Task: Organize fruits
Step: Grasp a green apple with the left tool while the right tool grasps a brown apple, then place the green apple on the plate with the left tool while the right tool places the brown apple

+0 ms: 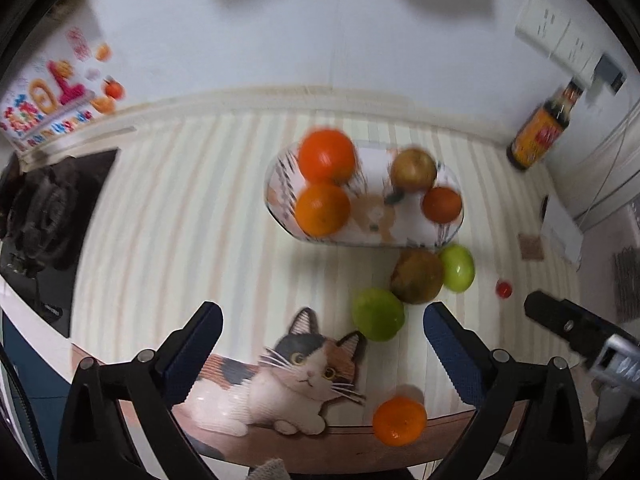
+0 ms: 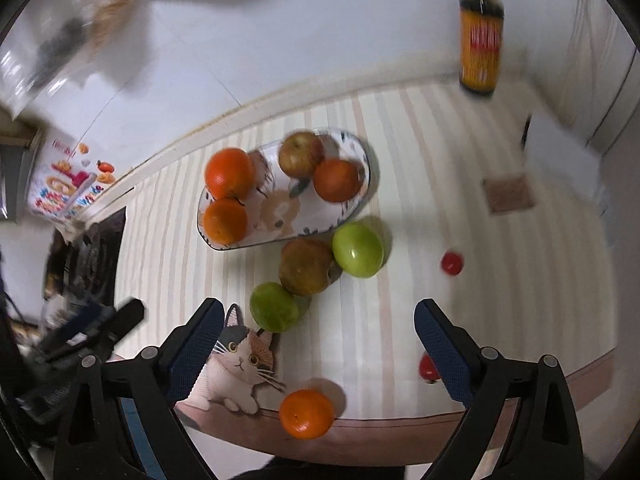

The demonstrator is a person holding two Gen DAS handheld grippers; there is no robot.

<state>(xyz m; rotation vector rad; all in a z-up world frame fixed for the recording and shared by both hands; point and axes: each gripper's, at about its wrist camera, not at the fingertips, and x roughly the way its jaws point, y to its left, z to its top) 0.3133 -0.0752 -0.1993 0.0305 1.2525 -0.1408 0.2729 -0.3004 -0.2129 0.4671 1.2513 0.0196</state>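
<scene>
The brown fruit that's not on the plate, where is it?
In both wrist views the brown fruit sits on the striped mat, just in front of the plate, squeezed between two green apples: one to its right, one nearer the cat picture.

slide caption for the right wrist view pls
Open right hand-held gripper above loose fruit beside a plate holding three oranges and an apple.

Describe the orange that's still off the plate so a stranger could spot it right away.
Start at the oval plate, then come forward past the green and brown fruit to the table's near edge. The lone orange sits there beside the printed cat; the other three oranges lie on the plate.
</scene>
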